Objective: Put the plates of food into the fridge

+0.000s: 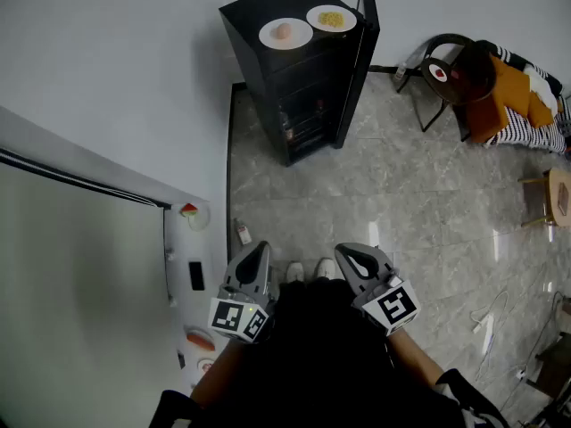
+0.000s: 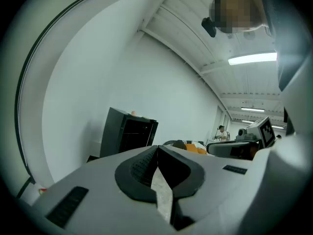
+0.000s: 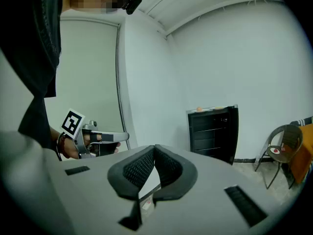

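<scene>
White round plates of food sit atop the black fridge, door open; left tool and right tool, clenched empty, should approach level and open early.

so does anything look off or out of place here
Only that the plate of pinkish food and the plate of yellow food sit on top of the black fridge, not inside it, while its door stands open. Nothing looks spilled, tilted or broken.
</scene>
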A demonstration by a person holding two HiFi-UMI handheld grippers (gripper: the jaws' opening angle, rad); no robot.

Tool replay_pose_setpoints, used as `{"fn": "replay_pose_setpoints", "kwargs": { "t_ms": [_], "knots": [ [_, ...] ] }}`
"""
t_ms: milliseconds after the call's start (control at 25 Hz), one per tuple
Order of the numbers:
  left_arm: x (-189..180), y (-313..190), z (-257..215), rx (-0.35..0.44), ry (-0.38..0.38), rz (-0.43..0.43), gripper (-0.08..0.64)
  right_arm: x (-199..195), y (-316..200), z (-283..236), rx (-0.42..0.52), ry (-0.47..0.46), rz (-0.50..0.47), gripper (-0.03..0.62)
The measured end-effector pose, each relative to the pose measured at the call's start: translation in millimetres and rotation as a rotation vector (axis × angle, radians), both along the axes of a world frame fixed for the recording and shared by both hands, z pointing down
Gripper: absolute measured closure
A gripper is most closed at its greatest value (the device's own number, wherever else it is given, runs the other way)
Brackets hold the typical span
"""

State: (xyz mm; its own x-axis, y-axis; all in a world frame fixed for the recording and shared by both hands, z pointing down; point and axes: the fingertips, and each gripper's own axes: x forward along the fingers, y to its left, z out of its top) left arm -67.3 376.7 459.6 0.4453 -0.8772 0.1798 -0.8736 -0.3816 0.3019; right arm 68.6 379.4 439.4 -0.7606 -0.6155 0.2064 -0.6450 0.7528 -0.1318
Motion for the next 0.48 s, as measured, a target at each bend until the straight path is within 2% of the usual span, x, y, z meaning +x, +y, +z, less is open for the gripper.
{"fn": "replay_pose_setpoints", "kwargs": {
  "t_ms": [320,480],
  "knots": [
    [8.7,6.6,-1.1,-0.011,-0.021,-0.02,0.537,8.5,10.3,3.1,-0.013,0.014,-0.008,0.568],
    [15.8,3.2,-2.1,-0.012,-0.023,-0.031,0.537,23.6,1.4,1.1,0.003,0.009,0.044,0.568]
  ]
}}
